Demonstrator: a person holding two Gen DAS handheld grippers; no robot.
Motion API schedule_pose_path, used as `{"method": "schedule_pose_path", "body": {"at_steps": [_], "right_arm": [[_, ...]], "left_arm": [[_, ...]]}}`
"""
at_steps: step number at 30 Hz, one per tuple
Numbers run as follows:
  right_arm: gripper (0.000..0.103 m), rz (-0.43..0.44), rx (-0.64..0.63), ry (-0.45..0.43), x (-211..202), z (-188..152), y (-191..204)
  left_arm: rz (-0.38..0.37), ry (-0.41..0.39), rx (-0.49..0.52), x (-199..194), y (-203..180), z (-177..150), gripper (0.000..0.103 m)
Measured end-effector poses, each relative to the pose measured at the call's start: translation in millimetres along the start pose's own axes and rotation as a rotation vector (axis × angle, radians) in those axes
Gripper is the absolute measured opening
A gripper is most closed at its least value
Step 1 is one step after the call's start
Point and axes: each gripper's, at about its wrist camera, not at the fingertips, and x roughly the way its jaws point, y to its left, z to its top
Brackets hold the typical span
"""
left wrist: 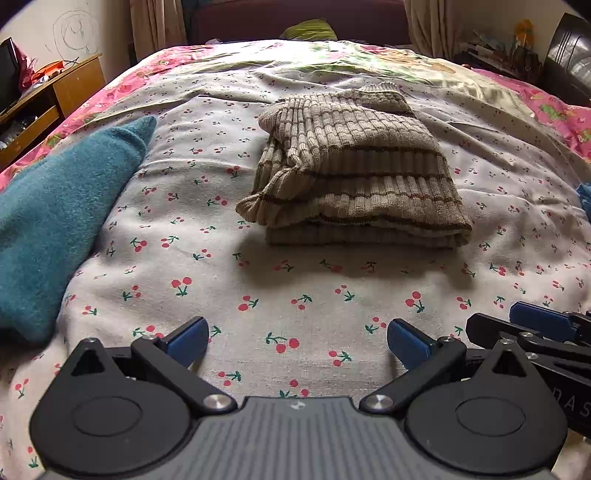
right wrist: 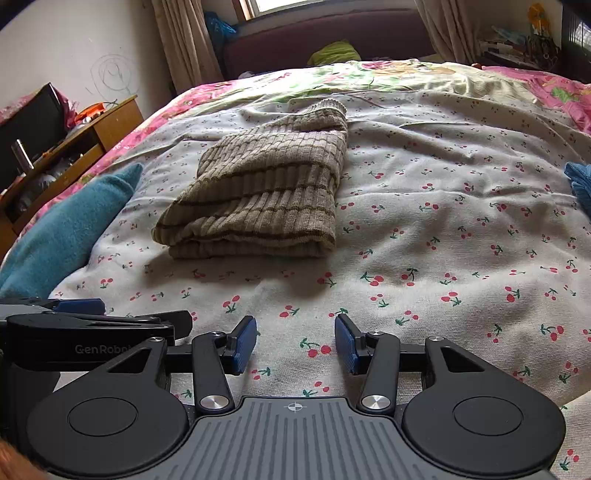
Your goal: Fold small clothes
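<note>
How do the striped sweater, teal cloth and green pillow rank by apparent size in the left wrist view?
1. striped sweater and teal cloth: alike; the cloth is cropped and nearer, so unranked.
2. green pillow, though farthest away.

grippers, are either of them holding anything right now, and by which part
Nothing is held. The left tool and right tool are both open over the bedsheet, short of the folded striped sweater.

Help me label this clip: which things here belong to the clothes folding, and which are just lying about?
Belongs to the job:
- striped knit garment, folded
- teal garment
- blue cloth
- left gripper, right gripper

Lying about:
- green item
- wooden shelf
</note>
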Motion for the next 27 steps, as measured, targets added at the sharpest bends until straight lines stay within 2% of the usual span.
{"method": "schedule_pose_path", "body": {"at_steps": [27], "right_arm": [[0.047, -0.001, 0.000, 0.000, -0.5, -0.1, 0.9]], "left_arm": [[0.006, 0.002, 0.006, -0.5, -0.6, -0.3, 0.103]]}}
